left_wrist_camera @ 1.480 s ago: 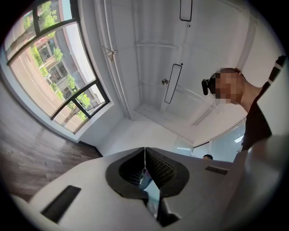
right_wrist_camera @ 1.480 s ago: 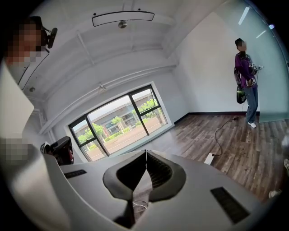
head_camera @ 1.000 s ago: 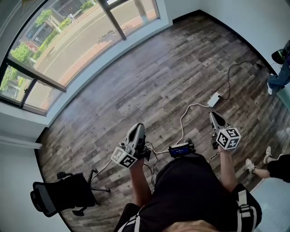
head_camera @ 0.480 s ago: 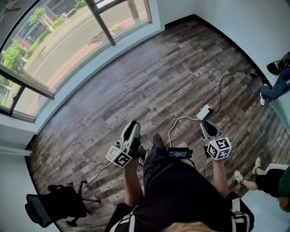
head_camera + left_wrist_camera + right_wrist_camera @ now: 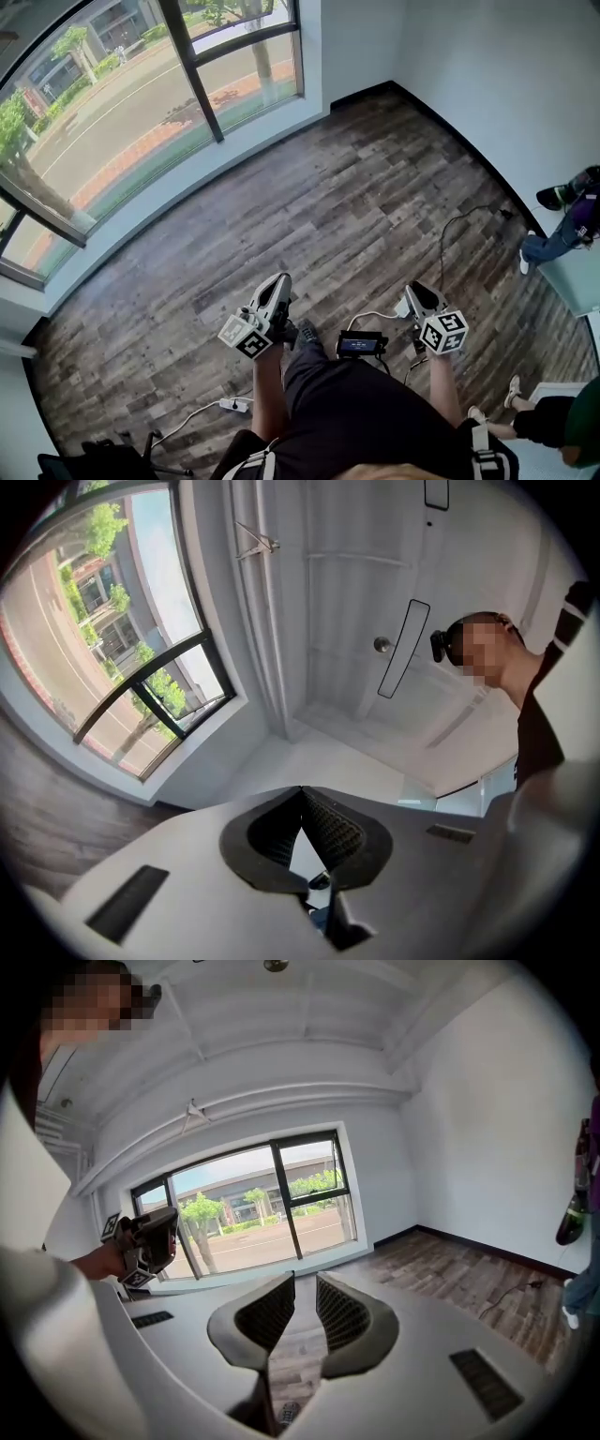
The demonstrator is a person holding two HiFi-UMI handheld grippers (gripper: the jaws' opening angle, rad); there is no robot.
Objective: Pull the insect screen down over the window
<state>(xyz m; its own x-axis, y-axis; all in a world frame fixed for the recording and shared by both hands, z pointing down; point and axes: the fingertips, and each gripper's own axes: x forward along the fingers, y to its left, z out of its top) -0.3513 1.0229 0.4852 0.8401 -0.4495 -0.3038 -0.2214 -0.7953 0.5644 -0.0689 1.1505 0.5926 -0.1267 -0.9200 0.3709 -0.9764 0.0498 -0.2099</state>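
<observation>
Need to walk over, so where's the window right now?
Head view: the window curves along the upper left, across the wood floor from the person; the right gripper view faces it.

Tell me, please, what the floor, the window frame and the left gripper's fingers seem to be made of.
Floor: wood-look planks, matte grey-brown, with grain and seams; real wood or laminate, unclear.
Window frame: probably painted metal; thin, straight, dark bars.
Left gripper fingers: matte black rubber or plastic, with a ribbed grid texture.
</observation>
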